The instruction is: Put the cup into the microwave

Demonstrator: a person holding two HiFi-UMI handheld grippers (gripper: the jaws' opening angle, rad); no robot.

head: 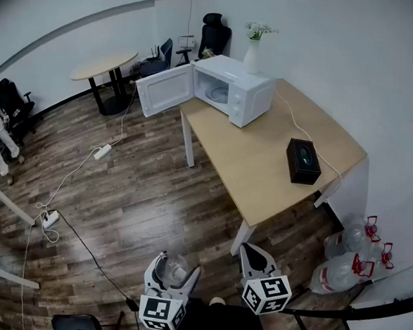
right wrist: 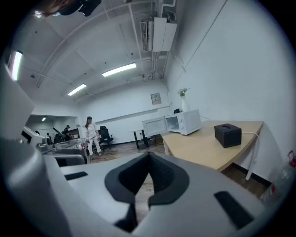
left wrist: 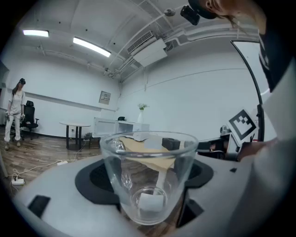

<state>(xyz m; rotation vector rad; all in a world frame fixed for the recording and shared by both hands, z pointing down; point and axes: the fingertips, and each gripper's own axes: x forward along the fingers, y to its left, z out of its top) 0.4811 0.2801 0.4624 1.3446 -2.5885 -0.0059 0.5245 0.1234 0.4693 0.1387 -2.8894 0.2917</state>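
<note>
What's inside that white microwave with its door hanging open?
The microwave stands open. Inside, only its round glass turntable shows, and it looks bare. The corners of the cavity behind the front frame are covered from this angle.

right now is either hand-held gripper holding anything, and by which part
The left hand-held gripper grips the glass cup by its lower sides; the right hand-held gripper is shut, empty.

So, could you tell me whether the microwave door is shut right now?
No, in the head view the microwave has its door swung wide open to the side.
</note>
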